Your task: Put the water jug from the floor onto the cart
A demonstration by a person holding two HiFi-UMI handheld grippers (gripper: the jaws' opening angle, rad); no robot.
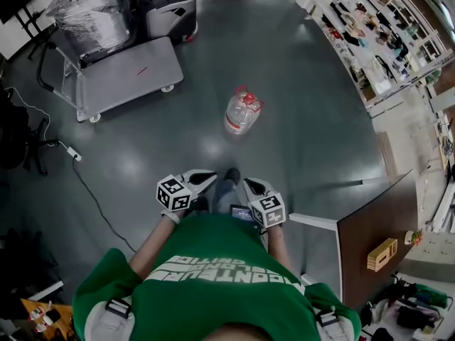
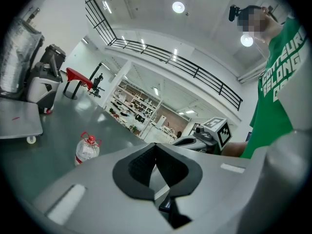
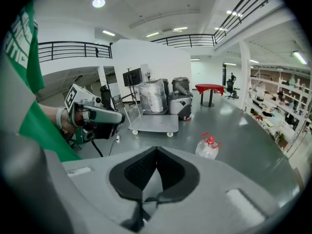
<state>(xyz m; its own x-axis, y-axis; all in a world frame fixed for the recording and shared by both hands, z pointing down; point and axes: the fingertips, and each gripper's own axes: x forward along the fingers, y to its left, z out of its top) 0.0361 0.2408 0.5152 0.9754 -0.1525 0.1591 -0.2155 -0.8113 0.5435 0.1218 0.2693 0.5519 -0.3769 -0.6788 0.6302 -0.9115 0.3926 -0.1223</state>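
Left gripper (image 2: 156,148): jaws together, nothing between them. It is held close in front of the person's green shirt (image 1: 213,275), pointing forward.

Right gripper (image 3: 156,151): jaws together, nothing between them. It is held just beside the left one, tilted down toward the floor (image 1: 298,119).

Water jug (image 1: 243,111): stands upright on the grey floor ahead of the person, clear-bodied with a red cap and red handle. It is apart from both grippers and touches nothing but the floor.

Cart (image 1: 131,73): a flat grey platform on wheels, to the left of the jug and well apart from it. A load wrapped in plastic film (image 1: 89,7) sits at its handle end; the nearer part of the platform is bare.

Surroundings: a grey machine (image 1: 170,7) stands just beside the cart. A cable (image 1: 96,201) runs across the floor at the left. A brown table (image 1: 373,222) stands at the right, and shelves (image 1: 370,27) line the far right side.
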